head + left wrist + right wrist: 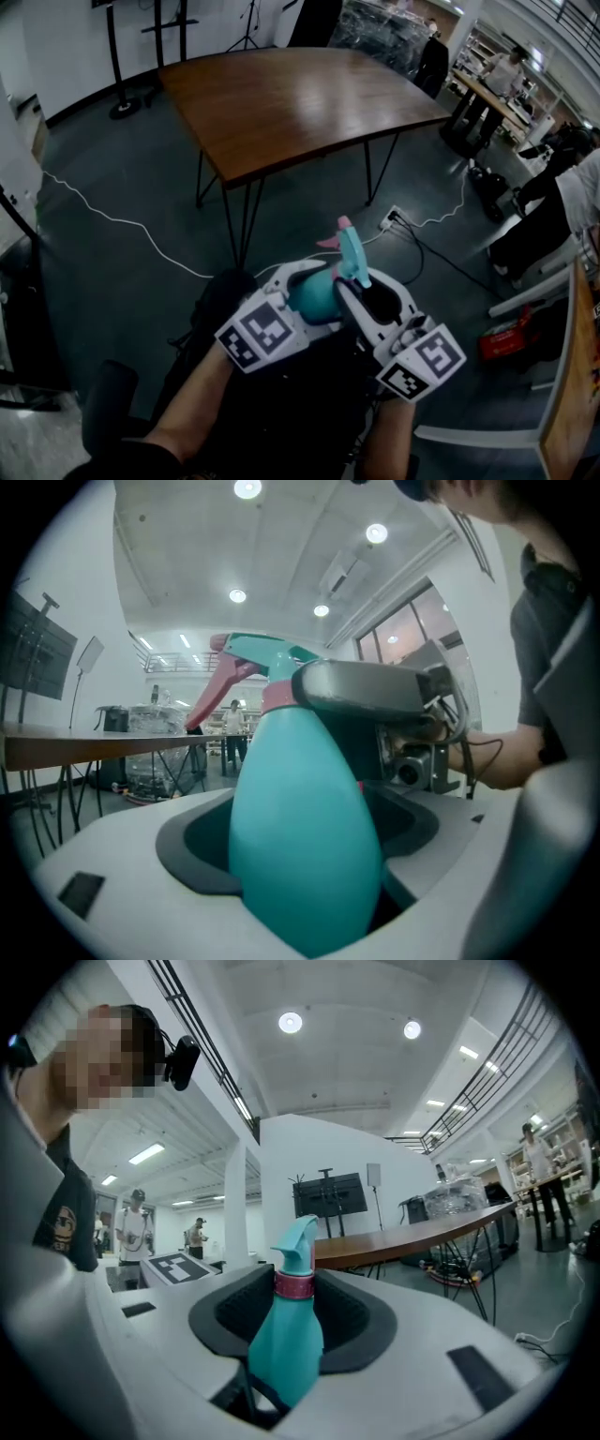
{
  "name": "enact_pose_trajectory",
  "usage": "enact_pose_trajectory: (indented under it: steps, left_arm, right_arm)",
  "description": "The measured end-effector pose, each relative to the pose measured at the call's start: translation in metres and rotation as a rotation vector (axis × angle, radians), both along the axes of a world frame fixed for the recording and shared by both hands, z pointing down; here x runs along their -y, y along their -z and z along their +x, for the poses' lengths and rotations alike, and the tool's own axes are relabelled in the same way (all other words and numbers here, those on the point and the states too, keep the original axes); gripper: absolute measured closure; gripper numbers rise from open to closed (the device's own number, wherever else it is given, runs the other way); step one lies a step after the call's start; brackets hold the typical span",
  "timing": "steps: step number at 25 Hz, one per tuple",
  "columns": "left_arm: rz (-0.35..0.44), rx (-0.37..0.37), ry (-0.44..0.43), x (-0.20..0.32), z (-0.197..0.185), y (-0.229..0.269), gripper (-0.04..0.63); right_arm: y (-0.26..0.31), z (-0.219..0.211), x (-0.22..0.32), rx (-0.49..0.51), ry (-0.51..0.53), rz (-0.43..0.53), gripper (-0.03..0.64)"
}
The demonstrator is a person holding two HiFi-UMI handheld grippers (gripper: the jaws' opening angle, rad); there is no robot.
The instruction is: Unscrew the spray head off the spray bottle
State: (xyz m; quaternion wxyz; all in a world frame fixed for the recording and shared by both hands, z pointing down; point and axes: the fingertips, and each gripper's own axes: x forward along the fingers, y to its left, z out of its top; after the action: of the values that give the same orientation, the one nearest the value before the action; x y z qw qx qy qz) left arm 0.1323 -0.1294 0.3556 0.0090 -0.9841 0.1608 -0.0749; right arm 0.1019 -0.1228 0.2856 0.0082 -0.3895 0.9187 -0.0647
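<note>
Large hall with a dull grey floor (112, 272), white walls and round ceiling lights. One bench (281, 103) ahead: glossy brown wooden top on thin black metal legs. One white cable (103, 217) snaking across the floor, one power strip (389, 218) beyond the bench's near corner.

Held up in the air, well short of the bench: one spray bottle (314, 298) of smooth teal plastic, egg-shaped in the body and narrowing towards the neck. Around the neck, one pink collar (293, 1284). Seated on it, one angular teal spray head (349, 251) with one pink trigger (330, 242).

Two grippers, both with white moulded shells and dark curved pads, each carrying one of two marker cubes (258, 333) printed in black and white squares.

Clenched on the bottle's rounded body: the left gripper (305, 286), pads pressed against both flanks. Closed on the same bottle higher up, just under the collar: the right gripper (361, 295), pads meeting the narrowing shoulder from either side.
</note>
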Motion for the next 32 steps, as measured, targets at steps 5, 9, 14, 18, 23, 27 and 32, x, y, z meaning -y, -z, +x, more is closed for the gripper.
enact_pose_trajectory:
  steps: [5, 9, 14, 18, 23, 27, 32]
  left_arm:
    - [0.016, -0.037, -0.097, -0.016, 0.001, 0.012, 0.183]
    - [0.016, -0.051, -0.142, -0.025, 0.003, 0.014, 0.183]
    - [0.017, -0.047, -0.171, -0.03, 0.004, 0.013, 0.183]
    - [0.02, -0.035, -0.163, -0.028, 0.005, 0.011, 0.183]
    - [0.028, -0.041, -0.068, -0.006, -0.005, 0.015, 0.183]
    - [0.039, -0.022, 0.069, 0.017, -0.015, 0.015, 0.183]
    - [0.023, -0.008, 0.205, 0.036, -0.028, 0.009, 0.183]
  right_arm:
    - [0.01, -0.001, -0.014, 0.0, 0.151, 0.031, 0.474]
    - [0.011, 0.001, -0.022, 0.004, 0.26, 0.052, 0.474]
    - [0.009, 0.005, -0.026, 0.042, 0.398, 0.049, 0.474]
    - [0.008, 0.007, -0.024, 0.053, 0.445, 0.038, 0.474]
    - [0.012, 0.01, -0.013, 0.069, 0.293, 0.074, 0.469]
    - [0.014, 0.019, -0.006, 0.083, 0.102, 0.054, 0.469]
    - [0.012, 0.004, 0.002, 0.117, -0.082, 0.011, 0.469]
